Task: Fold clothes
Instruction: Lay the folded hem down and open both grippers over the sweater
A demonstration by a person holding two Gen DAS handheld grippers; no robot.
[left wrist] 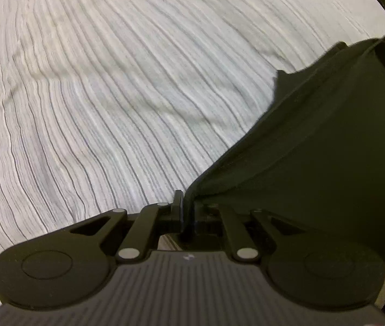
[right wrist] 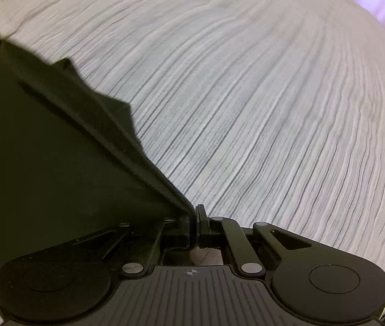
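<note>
Hanging between two grippers, the dark cloth (left wrist: 328, 141) fills the right side of the left wrist picture. It fills the left side of the right wrist picture too. It looks like a dark green piece of clothing, but what kind I cannot tell. Its top edge runs like a tight line from one gripper up to the other.

At the bottom middle of the left wrist picture, the left gripper (left wrist: 186, 212) has its fingers almost together. The edge of the cloth sits between them. There is a thin gap there, so the hold looks loose, and I cannot be sure the pads press the cloth. In the same picture the right gripper shows small and blurry at the upper right, where the cloth ends.

At the bottom middle of the right wrist picture, the right gripper (right wrist: 194, 226) has its fingers tight together on the cloth edge.

Under it all lies a pale striped sheet (left wrist: 111, 95), soft and wavy, like a bed cover. It fills the rest of both pictures.

The job now seems to be laying the cloth down flat. To do it well, keep the top edge pulled straight, bring both hands down at the same height, and let go only when the cloth lies smooth. If one side slips early, the cloth may bunch up.
</note>
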